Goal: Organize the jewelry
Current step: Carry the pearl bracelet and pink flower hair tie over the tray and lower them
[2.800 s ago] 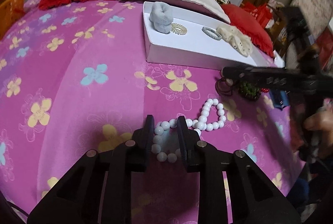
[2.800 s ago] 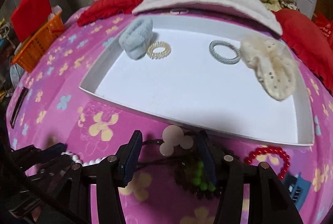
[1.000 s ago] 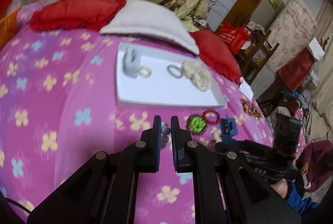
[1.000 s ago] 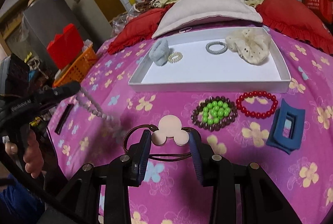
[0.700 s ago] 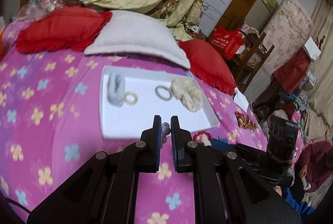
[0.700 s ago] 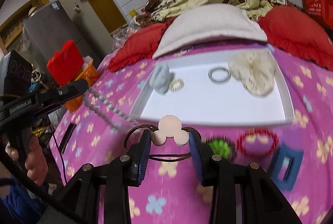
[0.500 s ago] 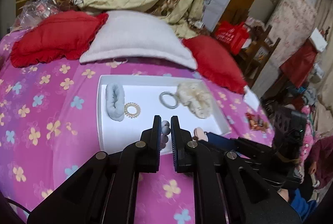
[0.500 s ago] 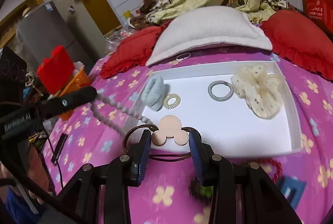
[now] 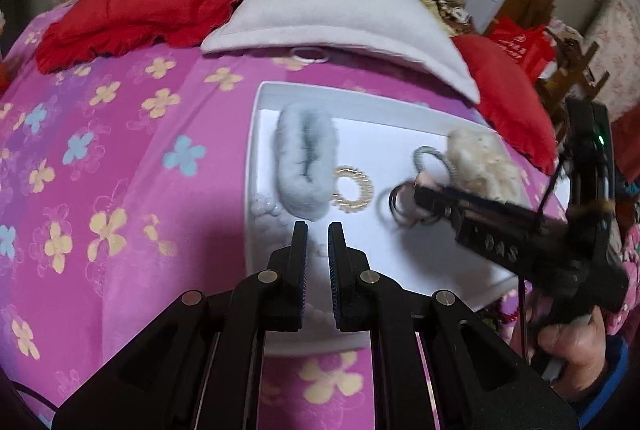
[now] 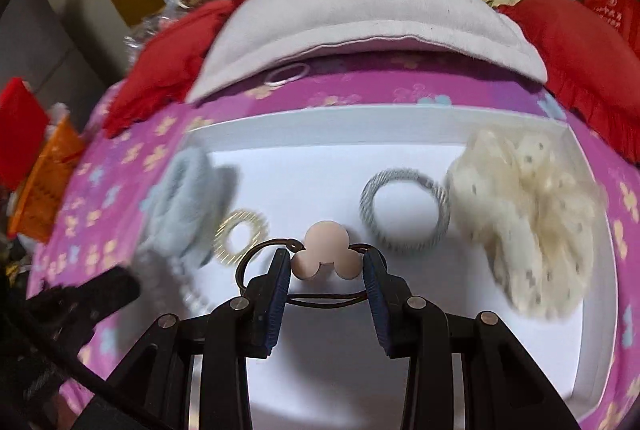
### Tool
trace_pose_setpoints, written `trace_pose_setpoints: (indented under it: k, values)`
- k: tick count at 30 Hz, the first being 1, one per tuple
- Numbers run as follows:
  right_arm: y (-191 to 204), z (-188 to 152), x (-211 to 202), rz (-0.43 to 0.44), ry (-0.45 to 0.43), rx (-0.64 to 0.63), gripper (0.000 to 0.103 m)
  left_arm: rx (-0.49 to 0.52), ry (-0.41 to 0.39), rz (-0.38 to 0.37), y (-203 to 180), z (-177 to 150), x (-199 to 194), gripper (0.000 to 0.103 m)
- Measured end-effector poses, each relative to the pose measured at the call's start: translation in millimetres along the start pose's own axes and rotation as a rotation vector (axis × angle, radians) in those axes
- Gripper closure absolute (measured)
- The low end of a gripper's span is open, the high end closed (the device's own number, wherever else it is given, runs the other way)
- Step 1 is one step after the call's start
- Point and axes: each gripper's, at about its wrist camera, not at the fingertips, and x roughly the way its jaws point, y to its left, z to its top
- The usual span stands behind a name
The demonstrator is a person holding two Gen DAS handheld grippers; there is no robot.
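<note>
Grippers hovered over the white tray [image 10: 592, 350] on the bed: the right gripper [image 10: 326, 262] clasped a hair tie with a pink charm [image 10: 325, 248], while the left gripper [image 9: 318, 230] was clenched on a blurred white bead necklace [image 9: 266, 208] trailing onto the tray's left edge

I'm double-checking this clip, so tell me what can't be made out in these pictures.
- Left wrist view: white bead strand is motion-blurred, and where the left gripper pinches it is unclear.
- Right wrist view: the hair tie loop's lower part is hidden behind the right gripper.
- White tray: near corners cut off.
</note>
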Motion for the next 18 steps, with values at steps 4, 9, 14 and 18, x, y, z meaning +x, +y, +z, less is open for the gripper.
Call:
trace_pose_setpoints:
  k: [4, 9, 14, 18]
  values:
    - [2.7, 13.4, 13.2, -0.029, 0.001, -0.011, 0.067, 0.008, -0.014, -0.019, 0.2, -4.9, -6.5, 0.092]
    - [2.3, 24.8, 20.1, -0.018, -0.005, 0.041, 0.056, 0.039, -0.08, -0.029, -9.0, -20.4, -37.0, 0.077]
    - [-0.8, 18.0, -11.1, 0.006, -0.049, 0.045, 0.056, 0.05, -0.151, 0.019, -14.3, -42.2, -70.8, 0.066]
    - [-21.3, -14.0, -58.9, 0.057, -0.09, 0.068, 0.055, 0.006, -0.182, 0.037, -9.0, -71.3, -91.7, 0.057]
